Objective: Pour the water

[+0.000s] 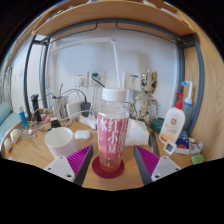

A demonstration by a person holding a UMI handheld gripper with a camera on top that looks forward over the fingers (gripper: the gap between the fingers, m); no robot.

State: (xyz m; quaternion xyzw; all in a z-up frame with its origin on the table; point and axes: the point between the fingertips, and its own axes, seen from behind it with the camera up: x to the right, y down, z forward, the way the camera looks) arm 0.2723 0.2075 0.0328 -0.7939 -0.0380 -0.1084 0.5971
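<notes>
Gripper [111, 160] fingers point level and forward over the wooden surface [40, 152], spread apart, their magenta pads [80, 159] flanking a clear water bottle [111, 128] that stands upright between them on a red coaster [109, 169]; whether the pads touch it is unclear. Pink printing on the bottle is too small to read. Left of it sits a white cup [60, 139]. Beyond stand a small figurine [147, 92] and, to the right, a white bottle with an orange label [173, 124], its writing illegible.

wooden desk [35, 152]: bottle [111, 130], white cup [59, 140], clutter behind.
</notes>
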